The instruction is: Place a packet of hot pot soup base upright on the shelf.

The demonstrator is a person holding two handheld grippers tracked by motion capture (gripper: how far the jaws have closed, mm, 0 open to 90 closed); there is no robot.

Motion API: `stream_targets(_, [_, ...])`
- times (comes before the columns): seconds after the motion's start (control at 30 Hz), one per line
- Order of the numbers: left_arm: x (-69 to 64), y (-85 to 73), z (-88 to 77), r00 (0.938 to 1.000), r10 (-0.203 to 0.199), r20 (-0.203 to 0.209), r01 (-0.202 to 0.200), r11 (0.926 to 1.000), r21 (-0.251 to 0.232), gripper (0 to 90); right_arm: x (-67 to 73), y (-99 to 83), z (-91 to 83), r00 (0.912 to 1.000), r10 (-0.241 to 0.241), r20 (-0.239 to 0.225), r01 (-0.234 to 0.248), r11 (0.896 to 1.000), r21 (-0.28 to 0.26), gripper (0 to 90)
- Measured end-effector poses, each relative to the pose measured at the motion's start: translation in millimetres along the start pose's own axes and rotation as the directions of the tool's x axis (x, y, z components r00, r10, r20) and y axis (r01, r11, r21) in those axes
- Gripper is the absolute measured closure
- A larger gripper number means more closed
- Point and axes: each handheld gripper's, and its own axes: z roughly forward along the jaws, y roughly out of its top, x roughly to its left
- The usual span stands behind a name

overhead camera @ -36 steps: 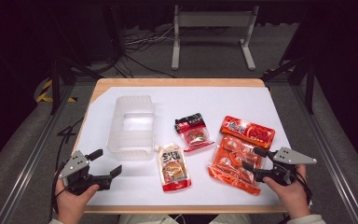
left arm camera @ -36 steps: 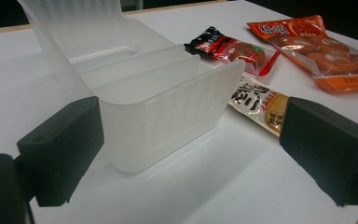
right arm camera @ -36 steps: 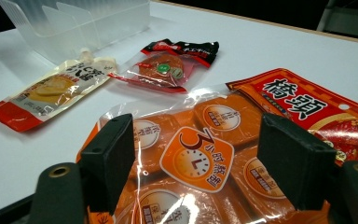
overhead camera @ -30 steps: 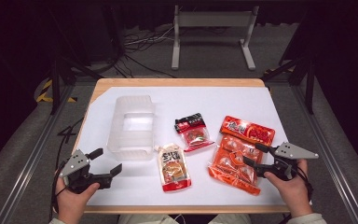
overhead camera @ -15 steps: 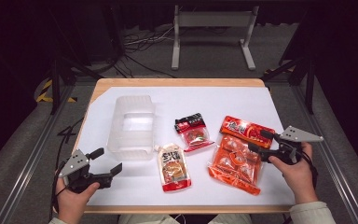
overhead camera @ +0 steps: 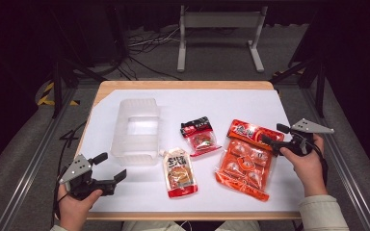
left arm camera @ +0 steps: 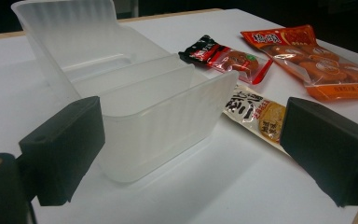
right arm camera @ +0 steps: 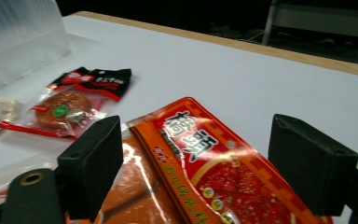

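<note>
Right gripper [overhead camera: 272, 135]: jaws wide, just been opening, nothing clamped; poised over the orange snack pack's far end.
Orange snack pack [overhead camera: 243, 159]: flat, right of centre.
Left gripper [overhead camera: 110, 166]: open, empty, near-left corner.
Clear plastic bin [overhead camera: 136, 131]: just beyond it.

My two grippers, left gripper [overhead camera: 110, 167] and right gripper [overhead camera: 273, 135], are black, each topped by a grey three-cornered plate; my right sleeve [overhead camera: 320, 214] looks pale, perhaps cream.

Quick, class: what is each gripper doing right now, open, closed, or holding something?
Left gripper: open, holding nothing, near the clear bin.
Right gripper: open, jaws just widened, over the top of the orange snack pack, not gripping it.
</note>
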Motion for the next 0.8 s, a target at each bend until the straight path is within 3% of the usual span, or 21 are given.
stream_targets(0.4, [-2.3,1.5,-4.8,0.9999,0.008,0.015,-0.007,0.9997,-0.023,8.9,-30.1,-15.8,15.2,0.9917,0.048,0.12,-0.056,0.997,0.062,13.5])
stream_targets(0.8, [-4.6,3.0,-6.3,0.9996,0.017,0.025,-0.016,0.9994,-0.029,8.4,-47.8,-32.2,21.2,0.9809,0.147,0.127,-0.162,0.98,0.119,10.6])
